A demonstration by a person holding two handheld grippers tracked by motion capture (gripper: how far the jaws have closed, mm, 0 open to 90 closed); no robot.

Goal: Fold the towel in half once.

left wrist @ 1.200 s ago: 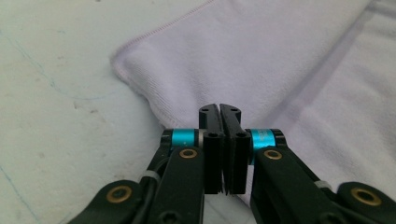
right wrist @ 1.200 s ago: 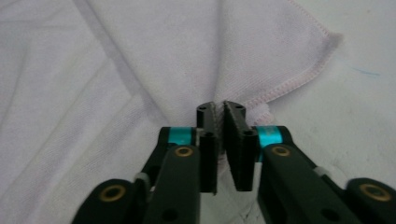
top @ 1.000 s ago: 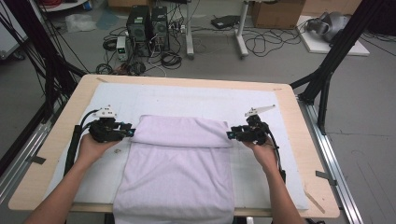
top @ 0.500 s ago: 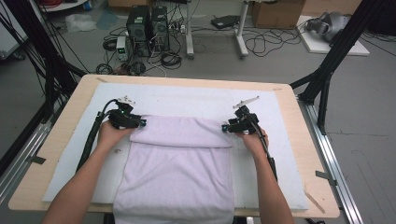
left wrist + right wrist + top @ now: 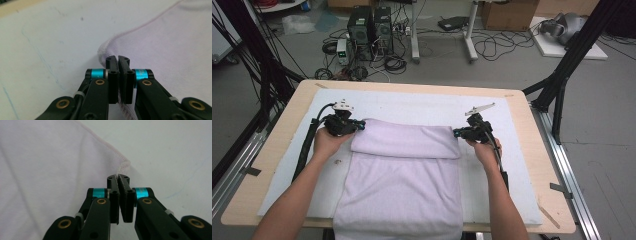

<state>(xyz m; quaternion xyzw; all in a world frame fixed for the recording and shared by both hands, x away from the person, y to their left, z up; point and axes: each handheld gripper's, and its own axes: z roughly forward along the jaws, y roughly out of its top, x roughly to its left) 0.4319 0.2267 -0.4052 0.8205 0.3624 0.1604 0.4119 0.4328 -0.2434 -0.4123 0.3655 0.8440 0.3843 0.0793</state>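
Note:
A pale lilac towel lies on the white mat, its far part folded back into a band. My left gripper is at the band's left end. In the left gripper view its jaws have just been closing and now pinch the towel's hemmed edge. At the band's right end is my right gripper. Its jaws have also just been closing, and they are shut on the towel just below its corner.
The white mat covers most of the wooden table, with bare mat beyond the towel and to both sides. The towel's near edge hangs over the table's front. Black frame posts stand at the left and right. Computers and cables lie on the floor beyond.
Both hands moved away from me and slightly inward to the ends of the folded band. Both pairs of jaws closed on the towel.

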